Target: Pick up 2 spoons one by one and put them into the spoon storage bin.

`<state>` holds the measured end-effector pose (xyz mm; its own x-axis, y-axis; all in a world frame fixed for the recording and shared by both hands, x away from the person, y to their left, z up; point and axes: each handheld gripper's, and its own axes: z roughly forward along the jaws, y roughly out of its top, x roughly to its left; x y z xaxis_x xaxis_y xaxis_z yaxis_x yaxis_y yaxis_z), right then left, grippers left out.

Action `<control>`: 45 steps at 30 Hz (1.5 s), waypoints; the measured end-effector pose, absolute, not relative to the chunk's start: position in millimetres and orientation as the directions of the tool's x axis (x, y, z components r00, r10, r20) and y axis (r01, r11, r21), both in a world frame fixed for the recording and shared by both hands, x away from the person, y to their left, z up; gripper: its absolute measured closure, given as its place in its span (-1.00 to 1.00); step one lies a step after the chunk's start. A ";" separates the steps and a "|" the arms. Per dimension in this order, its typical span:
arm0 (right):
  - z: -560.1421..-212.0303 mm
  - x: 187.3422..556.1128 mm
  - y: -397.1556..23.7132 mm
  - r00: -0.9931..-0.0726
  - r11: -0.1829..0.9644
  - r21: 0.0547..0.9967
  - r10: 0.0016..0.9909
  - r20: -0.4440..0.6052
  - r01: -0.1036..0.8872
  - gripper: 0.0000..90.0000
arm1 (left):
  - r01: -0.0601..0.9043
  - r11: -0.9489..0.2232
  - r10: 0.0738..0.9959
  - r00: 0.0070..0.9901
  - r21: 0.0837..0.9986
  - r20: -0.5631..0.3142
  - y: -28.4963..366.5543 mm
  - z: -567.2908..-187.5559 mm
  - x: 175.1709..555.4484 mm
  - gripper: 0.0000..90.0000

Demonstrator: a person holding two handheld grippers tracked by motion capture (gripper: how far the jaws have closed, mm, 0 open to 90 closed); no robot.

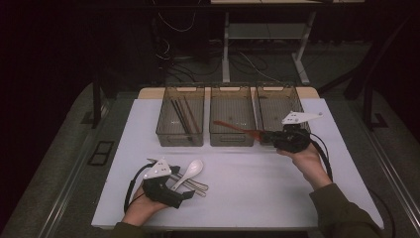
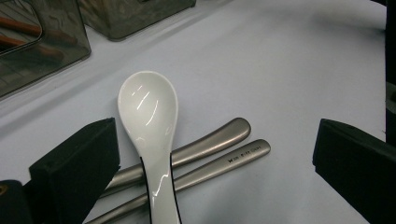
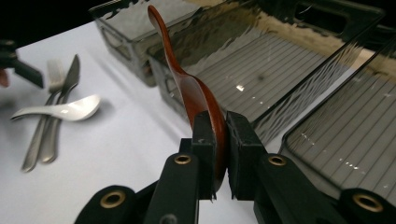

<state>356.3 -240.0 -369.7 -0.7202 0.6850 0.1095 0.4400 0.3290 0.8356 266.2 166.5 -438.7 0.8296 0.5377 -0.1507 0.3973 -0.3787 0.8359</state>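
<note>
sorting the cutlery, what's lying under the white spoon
Two metal handles lie side by side under the white spoon, whose handle crosses over them on the table. Their middle stretch is covered by the spoon.

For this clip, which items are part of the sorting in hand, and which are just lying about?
In hand:
- reddish-brown wooden spoon, clamped in the right gripper
- middle clear plastic bin
- white ceramic spoon, between the open left gripper's jaws

Lying about:
- brushed metal fork and knife
- dark chopsticks in the left bin
</note>
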 end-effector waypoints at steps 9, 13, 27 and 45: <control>-369.9 376.2 -227.6 -0.671 0.311 0.834 0.735 0.093 0.456 0.83 | 0.396 -0.380 0.536 0.831 0.836 -0.150 167.3 -438.8 266.6 -1.00; -371.9 385.5 -222.5 -0.642 0.303 0.831 0.762 0.083 0.467 0.83 | 0.396 -0.380 0.536 0.831 0.836 -0.150 167.1 -438.7 266.5 -1.00; -384.1 408.9 -204.4 -0.586 0.287 0.811 0.806 0.084 0.510 0.83 | 0.395 -0.377 0.534 0.832 0.837 -0.152 167.0 -438.6 266.3 -1.00; -380.7 401.0 -207.9 -0.636 0.287 0.813 0.761 0.128 0.506 0.28 | 0.397 -0.377 0.536 0.831 0.837 -0.152 167.5 -438.6 266.6 -1.00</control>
<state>401.0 -207.9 -380.7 -0.6360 0.7610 0.1277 0.5062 0.2866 0.8134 266.6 167.5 -438.6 0.8305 0.5358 -0.1524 0.3966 -0.3765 0.8372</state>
